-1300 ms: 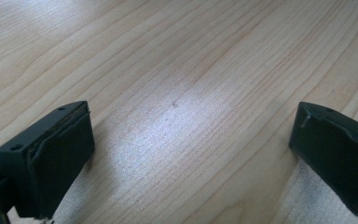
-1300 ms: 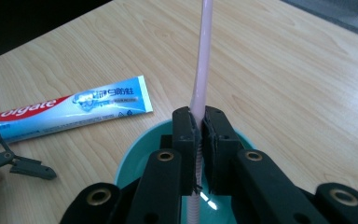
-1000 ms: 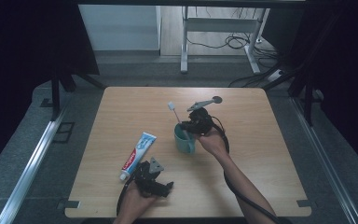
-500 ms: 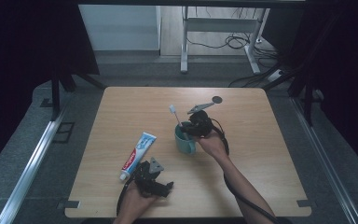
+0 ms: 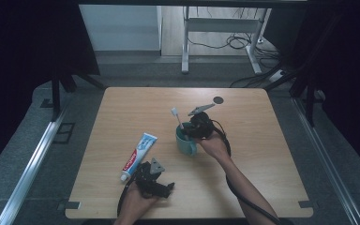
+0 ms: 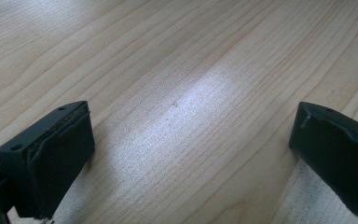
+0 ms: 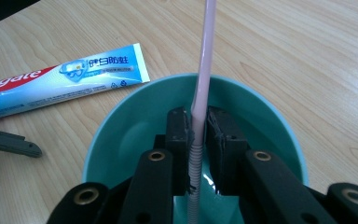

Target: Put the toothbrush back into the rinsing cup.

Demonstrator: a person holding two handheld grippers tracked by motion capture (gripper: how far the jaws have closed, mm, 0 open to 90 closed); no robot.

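A teal cup (image 5: 186,140) stands near the middle of the wooden table (image 5: 136,105). A pale pink toothbrush (image 5: 178,121) stands in it, leaning left with its white head up. My right gripper (image 5: 194,131) reaches down into the cup (image 7: 121,116), and its pads close round the toothbrush handle (image 7: 204,56). The right gripper (image 7: 199,126) jaws have just been opening slightly, with the handle still touching both pads. A blue and white toothpaste tube (image 5: 138,151) lies left of the cup. My left gripper (image 5: 166,187) rests open on bare wood near the front edge, nothing between its jaws (image 6: 191,154).
A small dark round mark (image 5: 219,100) sits on the table's far right part. Beyond the far edge stand a white desk frame (image 5: 185,42) and floor cables (image 5: 236,42). Metal rails (image 5: 33,159) run along both sides of the table.
The right gripper with the toothbrush has shifted slightly over the cup. The left gripper and the toothpaste tube have stayed put.
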